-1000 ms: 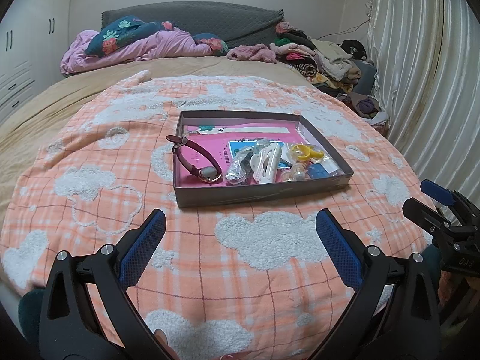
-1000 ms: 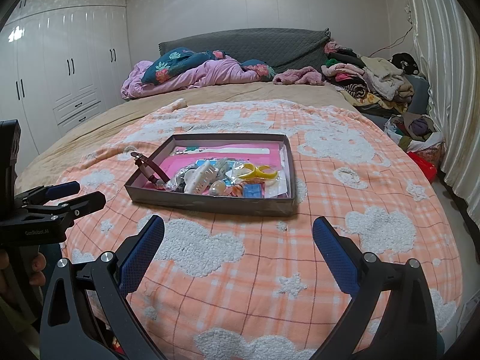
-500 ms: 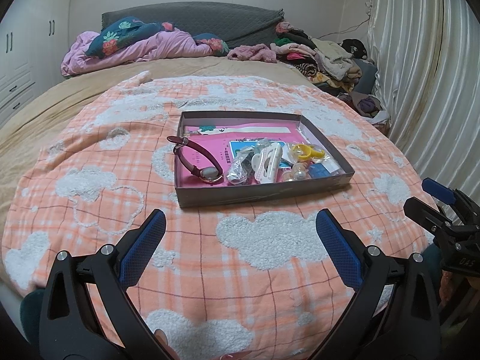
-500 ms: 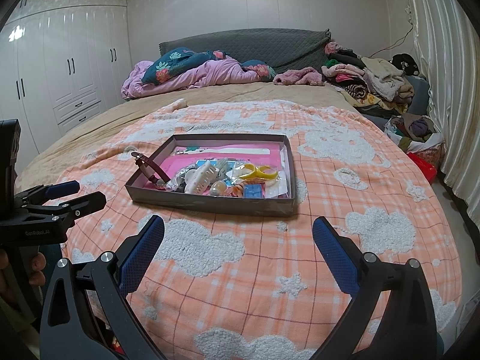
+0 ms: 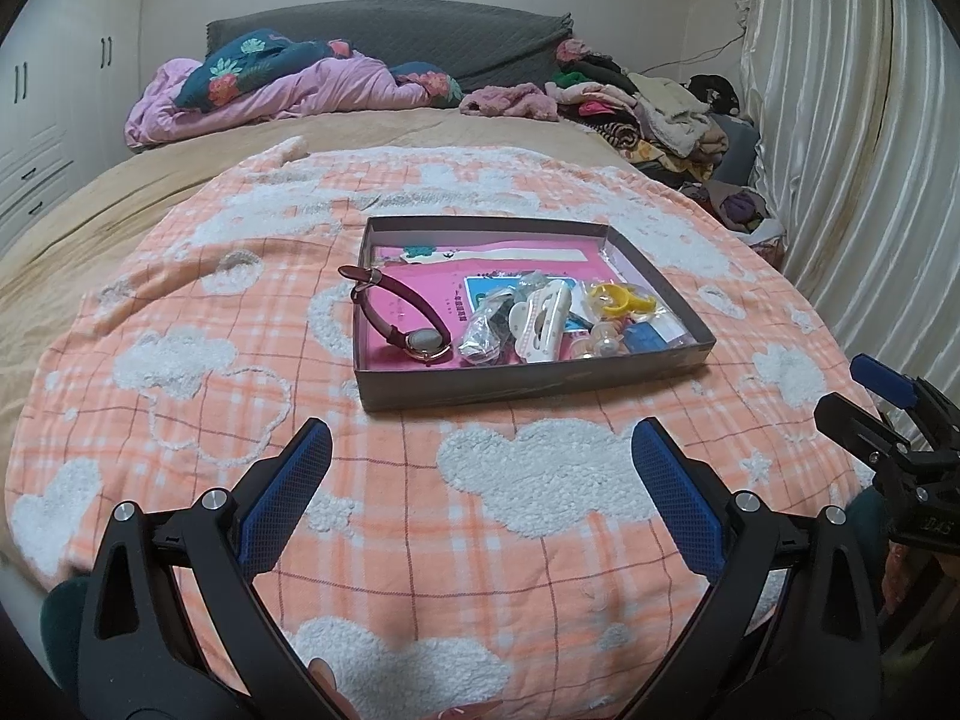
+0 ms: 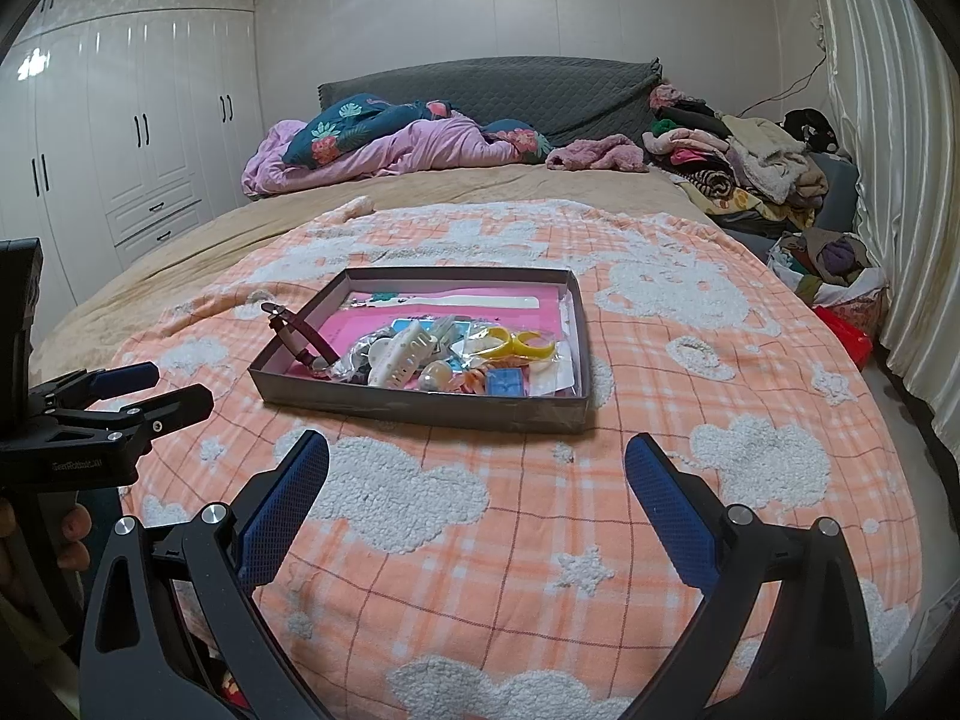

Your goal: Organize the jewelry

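Observation:
A shallow grey box (image 5: pixel 528 387) with a pink floor lies on the orange cloud blanket; it also shows in the right wrist view (image 6: pixel 420 405). Inside lie a dark red strap watch (image 5: pixel 414 318) (image 6: pixel 300 336) leaning over the left wall, a white hair claw (image 5: pixel 540 324) (image 6: pixel 402 357), a clear bag of dark items (image 5: pixel 486 336), a yellow ring piece (image 5: pixel 621 303) (image 6: pixel 516 345) and small beads (image 5: pixel 603 345). My left gripper (image 5: pixel 480 450) is open and empty, short of the box's near wall. My right gripper (image 6: pixel 477 456) is open and empty, also short of the box.
The orange blanket (image 5: pixel 210 360) covers a bed with a tan sheet. A purple duvet (image 6: pixel 384 153) and a clothes pile (image 6: pixel 750 162) lie at the far end. White wardrobes (image 6: pixel 120 138) stand left, curtains (image 5: pixel 870 150) right.

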Demonstrator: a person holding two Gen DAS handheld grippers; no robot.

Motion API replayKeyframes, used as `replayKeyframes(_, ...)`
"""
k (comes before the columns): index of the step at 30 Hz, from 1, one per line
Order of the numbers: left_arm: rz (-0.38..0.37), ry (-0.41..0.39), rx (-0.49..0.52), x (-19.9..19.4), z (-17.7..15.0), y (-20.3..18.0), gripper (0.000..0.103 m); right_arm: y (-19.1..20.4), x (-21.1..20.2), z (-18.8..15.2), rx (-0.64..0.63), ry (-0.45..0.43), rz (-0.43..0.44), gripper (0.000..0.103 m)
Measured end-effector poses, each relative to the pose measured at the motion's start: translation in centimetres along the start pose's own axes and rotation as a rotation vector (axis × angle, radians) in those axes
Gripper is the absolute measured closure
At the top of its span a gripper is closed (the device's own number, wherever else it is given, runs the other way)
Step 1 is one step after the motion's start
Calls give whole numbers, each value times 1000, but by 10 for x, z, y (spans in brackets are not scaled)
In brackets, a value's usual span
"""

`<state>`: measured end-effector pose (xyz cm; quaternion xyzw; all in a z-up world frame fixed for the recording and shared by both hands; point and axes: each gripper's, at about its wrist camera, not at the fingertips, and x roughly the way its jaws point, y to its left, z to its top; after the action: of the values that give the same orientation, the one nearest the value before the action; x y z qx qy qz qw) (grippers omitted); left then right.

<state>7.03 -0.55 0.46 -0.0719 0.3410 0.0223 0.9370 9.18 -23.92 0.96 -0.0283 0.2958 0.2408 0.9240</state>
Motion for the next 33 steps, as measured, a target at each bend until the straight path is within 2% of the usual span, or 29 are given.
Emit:
replayKeyframes(13,-3,12,-2,6,-2,4,9,-2,4,-3,-19,18,-15,4)
replayKeyframes(28,23,26,-32,18,1,22,9,-7,28,-1,-17,66,-41,4)
replayKeyframes(33,20,29,-58,22,4,33,9,-29,40,7,31,72,-75,4)
